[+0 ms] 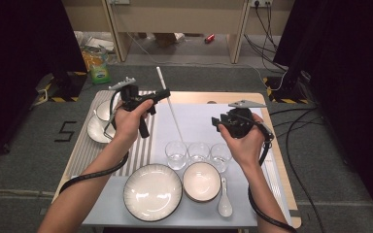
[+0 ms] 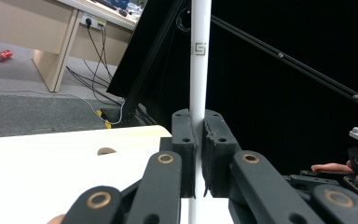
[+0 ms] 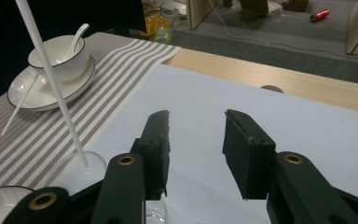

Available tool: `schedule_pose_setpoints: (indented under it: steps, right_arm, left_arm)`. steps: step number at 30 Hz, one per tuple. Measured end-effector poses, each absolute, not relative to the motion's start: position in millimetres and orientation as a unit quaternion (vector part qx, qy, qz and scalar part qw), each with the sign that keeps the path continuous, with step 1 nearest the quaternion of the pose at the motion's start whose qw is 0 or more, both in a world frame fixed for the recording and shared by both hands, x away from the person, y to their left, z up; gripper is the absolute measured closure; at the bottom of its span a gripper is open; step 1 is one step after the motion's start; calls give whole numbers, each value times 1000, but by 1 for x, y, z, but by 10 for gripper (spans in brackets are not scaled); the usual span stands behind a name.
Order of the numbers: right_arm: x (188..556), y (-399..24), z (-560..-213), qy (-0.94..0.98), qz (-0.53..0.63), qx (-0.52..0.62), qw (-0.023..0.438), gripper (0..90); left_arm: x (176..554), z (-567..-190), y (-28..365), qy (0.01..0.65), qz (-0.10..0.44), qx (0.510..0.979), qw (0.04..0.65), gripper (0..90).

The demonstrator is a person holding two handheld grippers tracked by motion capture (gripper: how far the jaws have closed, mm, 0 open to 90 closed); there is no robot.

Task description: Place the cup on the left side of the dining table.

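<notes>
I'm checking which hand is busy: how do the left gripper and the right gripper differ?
The left gripper is shut on a white chopstick; the right gripper is open, nothing between its pads. The left gripper hangs above the striped mat, the right gripper above the three glasses. Both are black, hand-held and clear of the table.

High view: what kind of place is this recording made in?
Probably a lab or studio set up as a dining table: black curtains on both sides, loose cables on grey carpet, and staged tableware such as the white dark-rimmed plate and three clear glasses.
</notes>
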State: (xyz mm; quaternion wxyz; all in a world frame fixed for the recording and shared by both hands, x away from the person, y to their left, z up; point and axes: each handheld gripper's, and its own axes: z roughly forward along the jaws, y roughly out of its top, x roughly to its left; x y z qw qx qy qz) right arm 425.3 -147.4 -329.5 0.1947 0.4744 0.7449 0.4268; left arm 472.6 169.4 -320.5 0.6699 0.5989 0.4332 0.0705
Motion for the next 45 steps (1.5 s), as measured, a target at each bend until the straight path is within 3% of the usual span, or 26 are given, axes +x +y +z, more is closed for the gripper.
schedule_pose_setpoints:
  steps: [45]
  right_arm:
    - [419, -170, -348, 730, 426, 497, 197, 563]
  left_arm:
    - [464, -317, 208, 448, 103, 578, 674, 840]
